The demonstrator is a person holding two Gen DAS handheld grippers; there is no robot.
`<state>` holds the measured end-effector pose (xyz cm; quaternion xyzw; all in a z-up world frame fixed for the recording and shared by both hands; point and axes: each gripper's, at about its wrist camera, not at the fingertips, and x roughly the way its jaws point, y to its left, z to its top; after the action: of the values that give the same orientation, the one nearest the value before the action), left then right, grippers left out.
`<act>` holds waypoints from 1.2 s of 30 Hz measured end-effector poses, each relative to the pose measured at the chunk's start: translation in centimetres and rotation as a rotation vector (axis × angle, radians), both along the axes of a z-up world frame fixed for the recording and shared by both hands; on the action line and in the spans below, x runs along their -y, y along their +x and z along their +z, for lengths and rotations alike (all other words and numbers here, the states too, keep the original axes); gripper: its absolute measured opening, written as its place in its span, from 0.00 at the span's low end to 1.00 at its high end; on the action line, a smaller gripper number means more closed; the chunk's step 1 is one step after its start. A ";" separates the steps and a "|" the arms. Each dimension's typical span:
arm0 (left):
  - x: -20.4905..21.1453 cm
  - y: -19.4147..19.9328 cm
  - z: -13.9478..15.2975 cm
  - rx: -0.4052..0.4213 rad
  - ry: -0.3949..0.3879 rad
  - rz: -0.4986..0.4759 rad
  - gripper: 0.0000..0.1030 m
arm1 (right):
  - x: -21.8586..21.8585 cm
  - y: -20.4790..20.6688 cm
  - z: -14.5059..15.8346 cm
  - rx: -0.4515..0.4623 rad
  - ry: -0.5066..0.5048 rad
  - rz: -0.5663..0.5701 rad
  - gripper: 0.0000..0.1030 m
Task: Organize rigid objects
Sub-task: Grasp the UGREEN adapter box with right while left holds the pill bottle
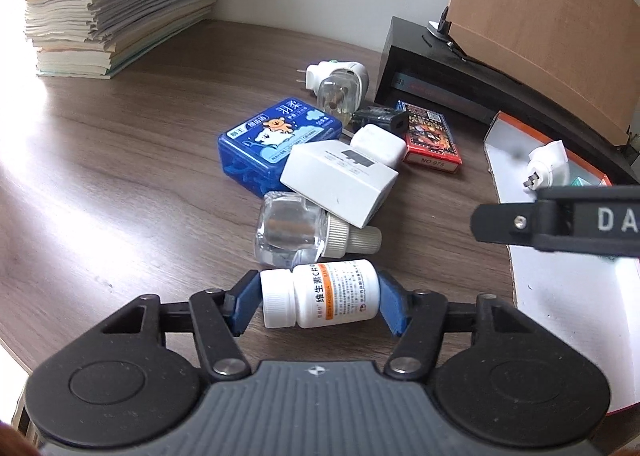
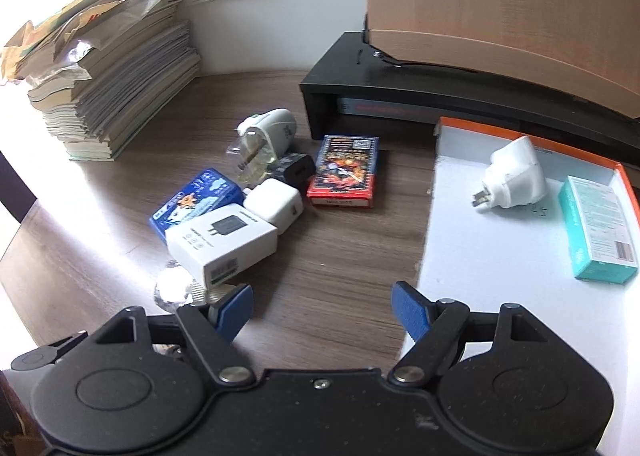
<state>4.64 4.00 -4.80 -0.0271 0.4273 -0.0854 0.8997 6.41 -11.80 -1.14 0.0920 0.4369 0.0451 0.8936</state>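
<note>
Pill bottle [image 1: 320, 294] only left-view, tongs-pinched [image 1: 320, 304]

Both wrist views look steeply down along their grippers at close range over the wooden desk [image 1: 120, 175], the right view from farther right, sharing the central clutter, book stack [image 2: 112, 95] and orange-rimmed tray [image 2: 480, 256].

On the white pill bottle [image 1: 320, 294] lying on its side you can read the Chinese characters 维生素C beside an orange stripe; the finer print is too small. The red card pack [image 1: 430, 135] shows "NO.975" on its white end. The black part of the other claw [image 1: 560, 219] carries raised letters "DA", cut off at the picture's edge. The blue box [image 1: 276, 135] has Chinese print you cannot make out.
</note>
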 end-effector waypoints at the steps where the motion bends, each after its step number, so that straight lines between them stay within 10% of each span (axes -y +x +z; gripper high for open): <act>1: -0.4 -0.1 0.2 0.004 -0.002 0.007 0.61 | -0.6 0.6 0.0 -0.006 0.028 0.013 0.88; 14: -6.0 -0.1 1.9 0.026 -0.027 0.151 0.61 | -6.8 8.1 -1.6 -0.097 0.042 0.017 0.92; 27: -6.3 1.0 2.1 0.031 -0.067 0.100 0.61 | -1.7 7.2 -4.4 -0.134 0.023 -0.038 0.93; 32: -5.8 1.0 2.3 0.035 -0.057 0.076 0.61 | -3.6 7.4 -4.9 -0.112 -0.105 0.017 0.69; 36: -5.5 1.1 2.7 0.042 -0.054 0.066 0.61 | -3.2 6.2 -3.9 -0.075 -0.097 -0.006 0.68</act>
<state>5.79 9.51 -2.12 -0.0638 0.4046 -0.0679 0.9097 12.63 -8.64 -5.07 0.0517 0.4717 0.0178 0.8801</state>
